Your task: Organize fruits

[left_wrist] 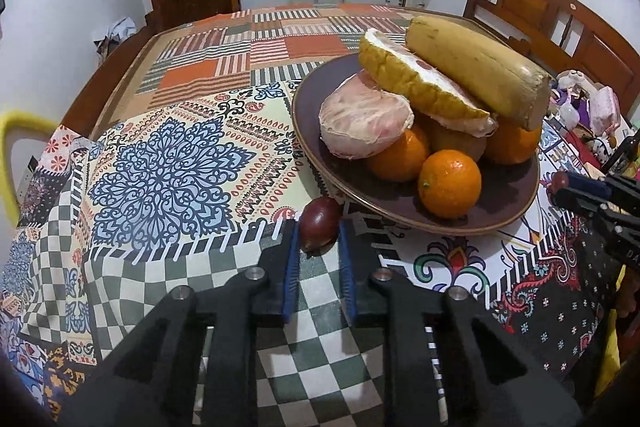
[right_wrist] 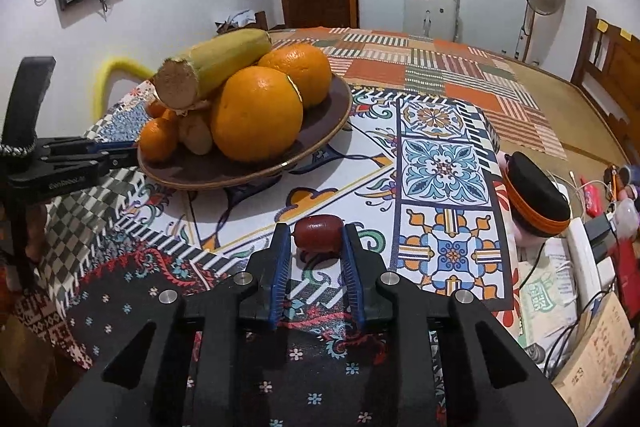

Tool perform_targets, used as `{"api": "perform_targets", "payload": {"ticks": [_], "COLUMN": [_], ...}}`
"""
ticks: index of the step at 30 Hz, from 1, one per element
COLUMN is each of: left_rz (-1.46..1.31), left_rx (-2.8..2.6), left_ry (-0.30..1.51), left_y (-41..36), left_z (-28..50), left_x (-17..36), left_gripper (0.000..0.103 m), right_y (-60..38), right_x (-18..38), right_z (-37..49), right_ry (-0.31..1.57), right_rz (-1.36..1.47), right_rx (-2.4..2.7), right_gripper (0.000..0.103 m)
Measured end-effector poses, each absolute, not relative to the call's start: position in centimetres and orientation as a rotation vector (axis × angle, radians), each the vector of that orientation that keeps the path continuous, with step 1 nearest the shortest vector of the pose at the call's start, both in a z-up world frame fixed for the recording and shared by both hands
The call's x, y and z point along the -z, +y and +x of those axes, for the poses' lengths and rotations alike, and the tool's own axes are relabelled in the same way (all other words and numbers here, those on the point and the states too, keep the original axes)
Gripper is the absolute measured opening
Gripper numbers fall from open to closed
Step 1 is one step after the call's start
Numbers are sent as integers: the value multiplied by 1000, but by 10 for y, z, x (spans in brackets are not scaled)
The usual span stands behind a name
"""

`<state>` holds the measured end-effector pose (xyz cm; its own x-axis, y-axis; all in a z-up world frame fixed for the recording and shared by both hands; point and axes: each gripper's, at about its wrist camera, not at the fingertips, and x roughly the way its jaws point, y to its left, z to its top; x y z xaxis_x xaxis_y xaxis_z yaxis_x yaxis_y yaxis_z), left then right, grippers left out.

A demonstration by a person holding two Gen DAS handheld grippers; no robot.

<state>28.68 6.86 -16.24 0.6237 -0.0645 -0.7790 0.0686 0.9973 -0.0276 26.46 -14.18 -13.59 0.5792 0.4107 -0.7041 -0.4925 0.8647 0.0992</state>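
Note:
A dark brown plate on the patterned tablecloth carries oranges, a peeled pomelo, a pomelo wedge and a long yellow fruit. Just in front of the plate's near rim, my left gripper is shut on a small dark red fruit. In the right wrist view my right gripper is shut on a second small red fruit, held just above the cloth, right of the plate. The right gripper's tips also show at the left wrist view's right edge.
A wooden chair stands at the table's right side. A black-and-orange case, cables and boxes crowd the table's right edge. A yellow chair back is at the left. The far half of the cloth lies flat.

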Motion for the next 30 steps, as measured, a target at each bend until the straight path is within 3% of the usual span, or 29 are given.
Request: {"api": "perform_targets", "payload": {"ticks": [14, 30], "left_rz": [-28, -50], "left_rx": [127, 160], "left_ry": [825, 813], "left_y": [70, 53], "left_z": [258, 280], "left_x": [136, 132], "left_gripper": [18, 18], "right_y": [-120, -69], "right_x": [105, 117], "right_z": [255, 271], "right_ry": [721, 763], "right_rz": [-81, -123], "right_rx": [-600, -672], "right_gripper": [24, 24]}}
